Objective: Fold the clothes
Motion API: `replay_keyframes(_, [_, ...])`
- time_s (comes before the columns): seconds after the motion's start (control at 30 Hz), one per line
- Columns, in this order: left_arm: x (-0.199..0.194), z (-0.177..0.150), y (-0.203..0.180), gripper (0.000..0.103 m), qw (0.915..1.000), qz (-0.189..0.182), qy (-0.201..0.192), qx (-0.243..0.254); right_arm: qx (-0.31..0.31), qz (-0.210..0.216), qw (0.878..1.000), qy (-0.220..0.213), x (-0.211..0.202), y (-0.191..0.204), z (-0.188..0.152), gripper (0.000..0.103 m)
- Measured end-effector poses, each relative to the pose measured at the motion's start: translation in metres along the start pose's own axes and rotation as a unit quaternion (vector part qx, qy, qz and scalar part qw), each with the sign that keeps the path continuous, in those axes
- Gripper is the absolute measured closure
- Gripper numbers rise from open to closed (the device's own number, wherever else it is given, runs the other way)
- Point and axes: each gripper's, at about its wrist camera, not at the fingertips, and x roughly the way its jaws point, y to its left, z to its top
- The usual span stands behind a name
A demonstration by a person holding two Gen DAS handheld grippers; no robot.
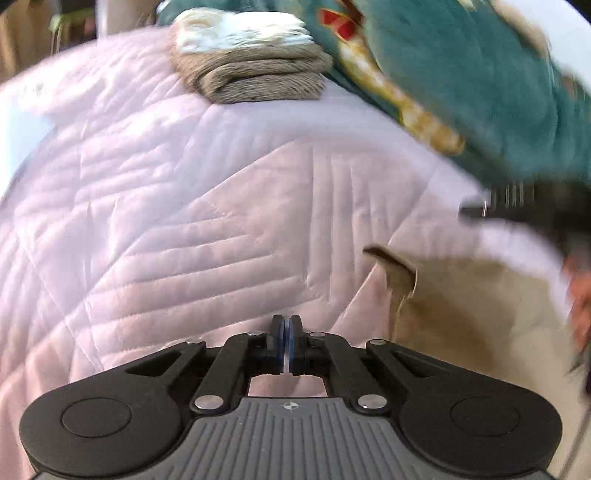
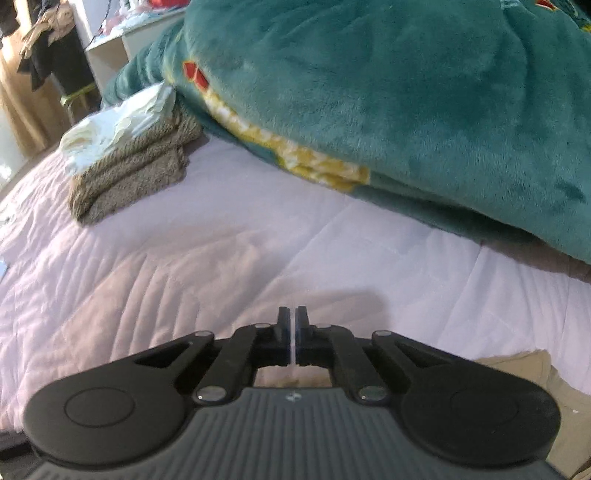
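Note:
A beige garment (image 1: 472, 314) lies on the pink quilted bed (image 1: 166, 221) at the right, one corner flipped up; a strip of it shows in the right wrist view (image 2: 569, 398) at the lower right. My left gripper (image 1: 287, 325) is shut and empty, above the quilt just left of the garment. My right gripper (image 2: 293, 317) is shut and empty over the bare quilt (image 2: 258, 240); it shows blurred in the left wrist view (image 1: 517, 206) above the garment. A folded stack, brown knit (image 1: 255, 74) under white cloth (image 1: 240, 29), sits at the far side (image 2: 129, 166).
A bulky teal fleece blanket (image 2: 406, 92) with a yellow and red pattern covers the far right of the bed (image 1: 480, 74). A white shelf (image 2: 107, 51) and hanging dark clothes (image 2: 44, 55) stand beyond the bed at the far left.

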Motion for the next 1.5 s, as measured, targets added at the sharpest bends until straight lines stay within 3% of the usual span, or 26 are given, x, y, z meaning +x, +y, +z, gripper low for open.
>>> replay_keyframes(0.03, [-0.001, 0.001, -0.001, 0.098, 0.9999, -0.013, 0.006, 0.002, -0.006, -0.002, 1.000, 0.004, -0.002, 0.000, -0.002, 0.096])
replay_keyframes(0.1, [-0.003, 0.002, -0.013, 0.086, 0.9985, -0.044, 0.022, 0.022, -0.020, -0.006, 0.999, 0.027, -0.003, -0.003, -0.003, 0.090])
replay_keyframes(0.13, [-0.003, 0.003, -0.022, 0.082, 0.9975, -0.058, 0.028, 0.030, -0.032, -0.015, 0.999, 0.035, -0.004, -0.006, -0.003, 0.076])
replay_keyframes(0.17, [-0.003, 0.002, -0.031, 0.069, 0.9966, -0.063, 0.035, 0.040, -0.052, -0.029, 0.997, 0.044, -0.005, -0.009, -0.002, 0.055])
replay_keyframes(0.2, [-0.003, -0.001, -0.040, 0.056, 0.9962, -0.060, 0.036, 0.052, -0.075, -0.044, 0.995, 0.051, -0.005, -0.012, -0.003, 0.049])
replay_keyframes(0.27, [0.001, -0.007, -0.055, 0.046, 0.9961, -0.043, 0.031, 0.071, -0.116, -0.059, 0.990, 0.063, -0.006, -0.018, -0.005, 0.048])
replay_keyframes(0.33, [0.012, -0.007, -0.064, 0.045, 0.9956, -0.036, 0.042, 0.076, -0.144, -0.032, 0.986, 0.078, -0.005, -0.020, -0.008, 0.048])
replay_keyframes(0.4, [0.021, -0.006, -0.070, 0.036, 0.9954, -0.032, 0.047, 0.077, -0.177, -0.011, 0.980, 0.084, -0.001, -0.014, -0.013, 0.046])
replay_keyframes(0.47, [0.029, -0.004, -0.076, 0.034, 0.9940, -0.020, 0.051, 0.095, -0.221, -0.020, 0.970, 0.100, 0.015, -0.003, -0.020, 0.043])
replay_keyframes(0.5, [0.031, -0.005, -0.081, 0.033, 0.9927, -0.014, 0.053, 0.107, -0.233, -0.029, 0.966, 0.109, 0.023, 0.000, -0.023, 0.040])
replay_keyframes(0.53, [0.032, -0.006, -0.085, 0.033, 0.9916, -0.009, 0.054, 0.117, -0.228, -0.035, 0.967, 0.104, 0.025, 0.001, -0.022, 0.030])
replay_keyframes(0.6, [0.032, -0.008, -0.089, 0.039, 0.9902, -0.008, 0.049, 0.131, -0.191, -0.030, 0.974, 0.114, 0.029, -0.006, -0.017, 0.030])
replay_keyframes(0.63, [0.031, -0.008, -0.089, 0.046, 0.9907, -0.012, 0.042, 0.129, -0.164, -0.022, 0.978, 0.124, 0.030, -0.011, -0.014, 0.034])
replay_keyframes(0.67, [0.028, -0.008, -0.087, 0.066, 0.9915, -0.018, 0.037, 0.124, -0.147, -0.011, 0.981, 0.128, 0.030, -0.016, -0.013, 0.039])
replay_keyframes(0.7, [0.027, -0.007, -0.085, 0.078, 0.9923, -0.023, 0.033, 0.117, -0.153, -0.006, 0.980, 0.124, 0.028, -0.015, -0.014, 0.043])
replay_keyframes(0.73, [0.028, -0.006, -0.083, 0.082, 0.9932, -0.027, 0.032, 0.109, -0.162, -0.005, 0.980, 0.118, 0.026, -0.015, -0.016, 0.057])
replay_keyframes(0.77, [0.028, -0.005, -0.081, 0.087, 0.9940, -0.031, 0.031, 0.100, -0.178, -0.014, 0.978, 0.108, 0.024, -0.011, -0.018, 0.094])
replay_keyframes(0.8, [0.028, -0.004, -0.079, 0.088, 0.9944, -0.034, 0.030, 0.095, -0.191, -0.023, 0.976, 0.099, 0.022, -0.008, -0.020, 0.101])
replay_keyframes(0.83, [0.029, -0.004, -0.078, 0.088, 0.9945, -0.037, 0.029, 0.094, -0.192, -0.032, 0.976, 0.093, 0.022, -0.006, -0.022, 0.102])
replay_keyframes(0.9, [0.027, -0.005, -0.078, 0.089, 0.9942, -0.037, 0.025, 0.098, -0.181, -0.049, 0.979, 0.077, 0.024, -0.005, -0.023, 0.102])
replay_keyframes(1.0, [0.020, -0.008, -0.072, 0.089, 0.9951, -0.024, 0.012, 0.095, -0.114, -0.079, 0.990, 0.038, 0.023, -0.018, -0.015, 0.102])
replay_keyframes(1.07, [0.018, -0.010, -0.061, 0.091, 0.9966, 0.002, 0.010, 0.082, -0.072, -0.097, 0.993, 0.009, 0.021, -0.026, -0.011, 0.102])
replay_keyframes(1.2, [0.016, -0.005, -0.037, 0.091, 0.9984, 0.006, 0.017, 0.054, -0.044, -0.058, 0.997, 0.021, 0.022, -0.033, -0.010, 0.099])
replay_keyframes(1.37, [0.002, 0.002, -0.032, 0.087, 0.9981, -0.010, 0.033, 0.051, -0.026, -0.044, 0.998, 0.029, -0.021, -0.035, -0.027, 0.061])
replay_keyframes(1.5, [-0.028, -0.014, -0.038, 0.074, 0.9958, -0.014, 0.041, 0.081, 0.014, -0.016, 0.999, 0.049, -0.079, -0.049, -0.067, 0.060])
